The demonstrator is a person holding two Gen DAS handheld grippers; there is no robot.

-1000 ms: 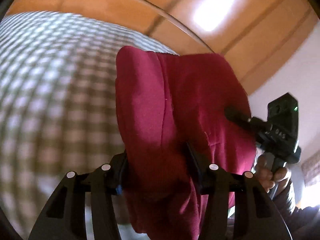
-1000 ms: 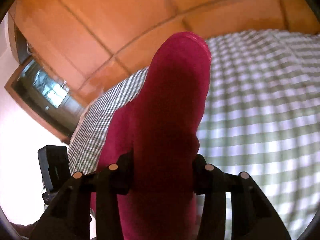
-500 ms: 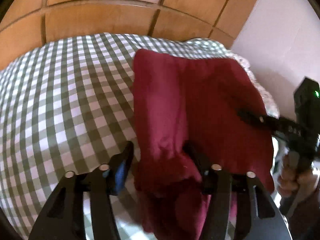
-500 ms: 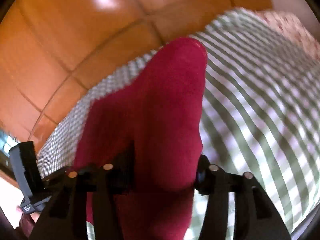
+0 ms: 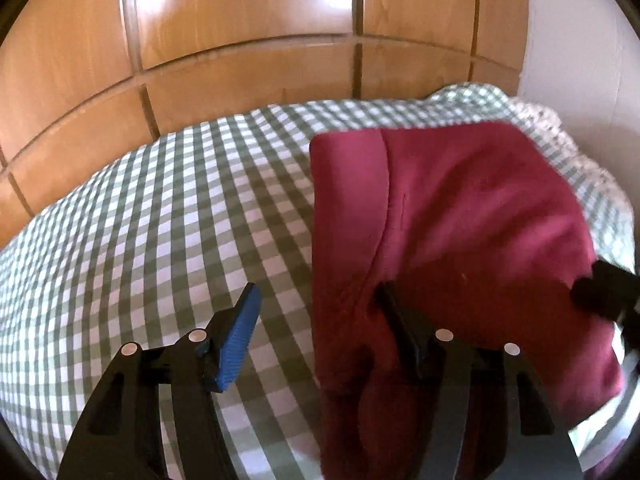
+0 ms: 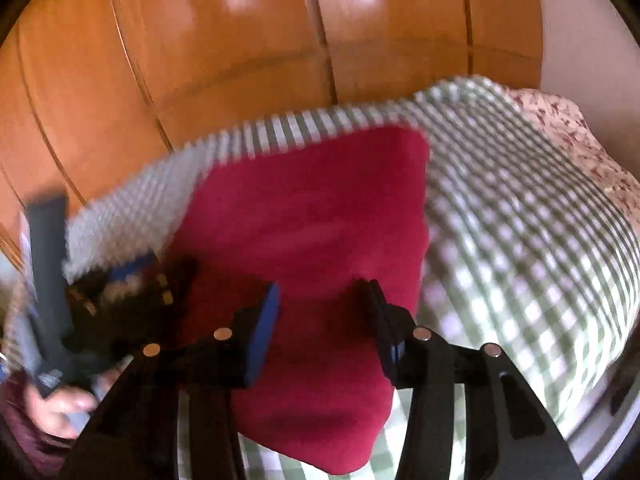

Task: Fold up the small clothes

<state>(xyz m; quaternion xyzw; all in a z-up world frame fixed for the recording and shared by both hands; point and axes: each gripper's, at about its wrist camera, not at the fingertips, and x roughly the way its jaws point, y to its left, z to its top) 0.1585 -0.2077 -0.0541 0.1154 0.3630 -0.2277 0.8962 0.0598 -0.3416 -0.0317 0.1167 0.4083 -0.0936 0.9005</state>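
Note:
A dark red folded garment lies flat on the green-and-white checked bedspread. My left gripper is open over the garment's near left edge, with its left finger above the bedspread and its right finger over the cloth. In the right wrist view the same garment lies under my right gripper, which is open with nothing between its fingers. The left gripper shows blurred at that view's left. The right gripper's tip shows at the left wrist view's right edge.
A wooden panelled wardrobe stands behind the bed. A floral pillow lies at the bed's right end by a white wall. The person's hand is at the lower left in the right wrist view.
Both grippers have opened and let go of the red garment. It went from hanging between them to lying flat on the bedspread.

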